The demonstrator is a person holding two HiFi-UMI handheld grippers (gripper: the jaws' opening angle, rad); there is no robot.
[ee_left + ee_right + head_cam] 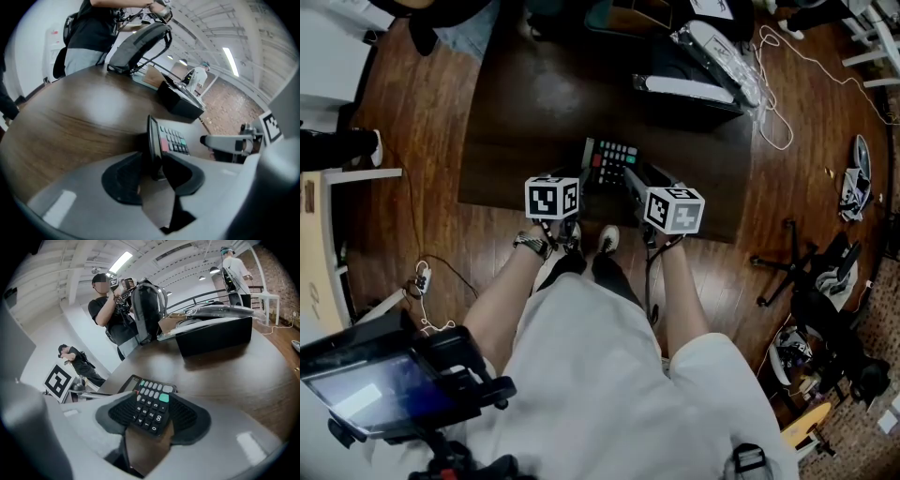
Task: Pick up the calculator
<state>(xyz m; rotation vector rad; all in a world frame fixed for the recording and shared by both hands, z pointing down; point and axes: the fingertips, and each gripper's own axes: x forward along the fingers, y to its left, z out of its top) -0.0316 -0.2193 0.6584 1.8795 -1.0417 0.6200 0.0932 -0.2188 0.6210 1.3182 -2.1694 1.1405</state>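
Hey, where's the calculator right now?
Head view: the calculator lies on the table by its near edge, centre, between the left gripper and right gripper; a black box sits farther back, right.

Far across dark wooden table (516,122), 1 black case (689,89) beside 1 grey backpack (147,310); on floor, looped white cable (773,103).

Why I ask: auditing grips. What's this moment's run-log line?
calculator: between both grippers' jaws | left gripper: open | right gripper: open | grip: none
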